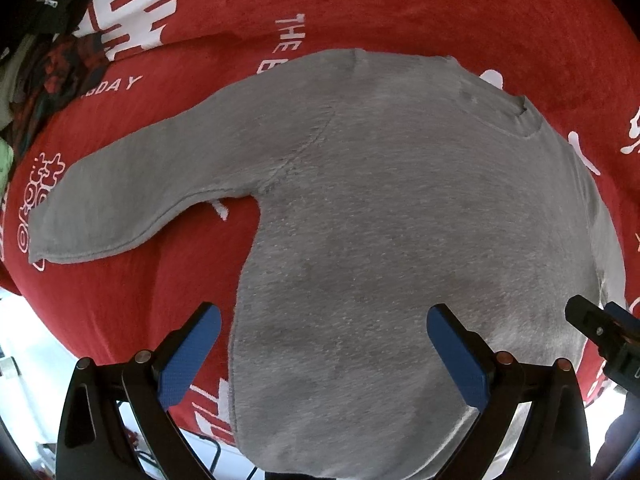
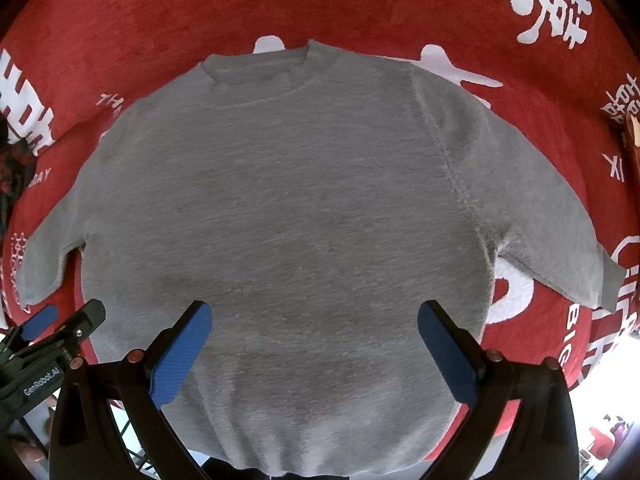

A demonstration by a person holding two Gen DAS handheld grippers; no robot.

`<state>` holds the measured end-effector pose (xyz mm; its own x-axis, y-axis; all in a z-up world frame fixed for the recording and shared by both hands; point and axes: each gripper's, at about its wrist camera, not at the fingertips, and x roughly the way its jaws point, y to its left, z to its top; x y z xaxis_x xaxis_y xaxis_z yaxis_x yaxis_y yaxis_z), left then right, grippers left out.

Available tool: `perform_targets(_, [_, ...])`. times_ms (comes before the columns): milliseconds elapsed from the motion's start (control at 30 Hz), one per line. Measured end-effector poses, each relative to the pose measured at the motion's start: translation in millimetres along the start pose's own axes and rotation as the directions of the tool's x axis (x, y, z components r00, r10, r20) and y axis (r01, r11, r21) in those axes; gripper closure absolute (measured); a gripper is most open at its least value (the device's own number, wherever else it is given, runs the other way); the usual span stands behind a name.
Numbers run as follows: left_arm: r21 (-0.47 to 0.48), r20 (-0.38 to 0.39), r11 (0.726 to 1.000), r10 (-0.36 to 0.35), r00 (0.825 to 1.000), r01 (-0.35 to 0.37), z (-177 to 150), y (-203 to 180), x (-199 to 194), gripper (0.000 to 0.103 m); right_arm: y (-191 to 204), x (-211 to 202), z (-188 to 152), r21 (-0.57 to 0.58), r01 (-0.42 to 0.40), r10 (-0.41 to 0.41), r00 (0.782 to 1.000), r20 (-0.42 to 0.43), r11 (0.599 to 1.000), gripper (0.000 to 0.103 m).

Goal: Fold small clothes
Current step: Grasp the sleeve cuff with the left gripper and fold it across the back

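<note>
Hovering over a flat grey sweater, both grippers wide open

Grey sweater lies spread flat, front up, on a red cloth printed with white characters and lettering. Collar at the far edge; hem at the near edge, running out of view under the grippers. Both short sleeves are stretched outward, one to the left, one to the right.

Left gripper: jaws spread wide, blue pads facing each other across the sweater's lower left body. Nothing between them. The left pad sits over red cloth just beside the sweater's side seam; the right pad sits over grey fabric.

Right gripper: jaws likewise spread wide, holding nothing, both pads over the sweater's lower body near the hem.

The two grippers are side by side, near each other; each shows at the edge of the other's view. Dark patterned clothes sit piled at the far left of the cloth.
</note>
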<state>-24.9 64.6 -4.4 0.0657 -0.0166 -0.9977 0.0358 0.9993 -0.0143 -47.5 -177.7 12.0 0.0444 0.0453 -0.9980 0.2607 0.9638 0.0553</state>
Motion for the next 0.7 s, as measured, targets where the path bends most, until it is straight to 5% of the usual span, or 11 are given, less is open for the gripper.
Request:
perform_targets(267, [-0.107,0.017,0.994,-0.037,0.999,0.038,0,49,3,0.0,27,-3,-5,-0.039,-0.033,0.034,0.999,0.032,0.999,0.0])
perform_targets(400, [-0.259,0.064,0.956,-0.121,0.991,0.134,0,102,8,0.0,43,-2,-8,-0.066,-0.055,0.058,0.998,0.035,0.996,0.0])
perform_targets(533, [-0.403,0.154,0.881,-0.201,0.967,0.247,-4,155,21,0.0,61,3,-12,-0.099,-0.064,0.067,0.997,0.026,0.993,0.0])
perform_targets(700, [-0.558,0.262,0.701,-0.359,0.896,0.444,-8,202,62,0.0,82,12,-20,-0.156,-0.072,0.075,0.997,0.013,0.985,0.0])
